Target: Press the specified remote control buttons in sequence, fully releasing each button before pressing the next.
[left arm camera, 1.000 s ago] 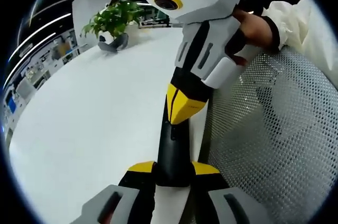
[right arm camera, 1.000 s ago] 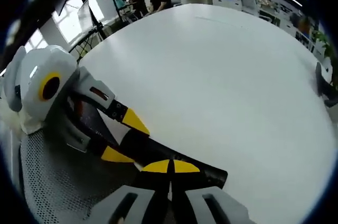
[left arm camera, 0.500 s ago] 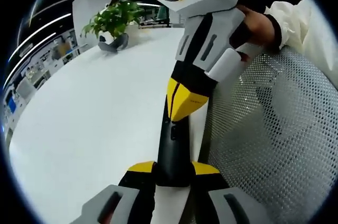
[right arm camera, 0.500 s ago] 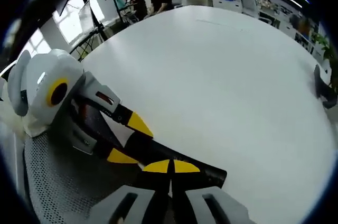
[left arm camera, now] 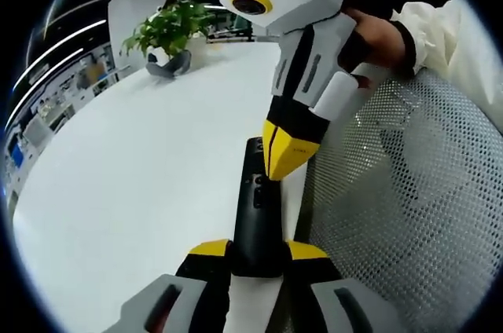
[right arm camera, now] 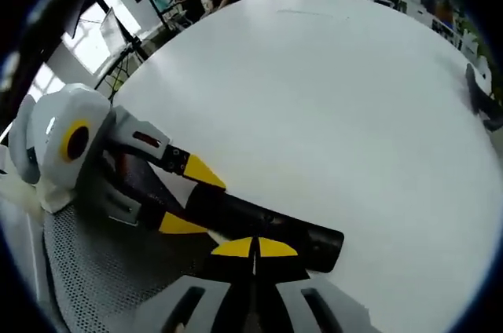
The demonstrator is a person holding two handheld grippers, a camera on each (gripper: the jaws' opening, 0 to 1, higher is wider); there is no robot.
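Left gripper (left arm camera: 255,258) clamped on black remote control (left arm camera: 257,211), held over white table (left arm camera: 141,184) beside mesh chair (left arm camera: 409,215). Right gripper (left arm camera: 284,162) pinched together, yellow tips poised at remote's buttons.

Black remote (left arm camera: 255,215); white table (left arm camera: 141,168); white mesh chair (left arm camera: 409,215).
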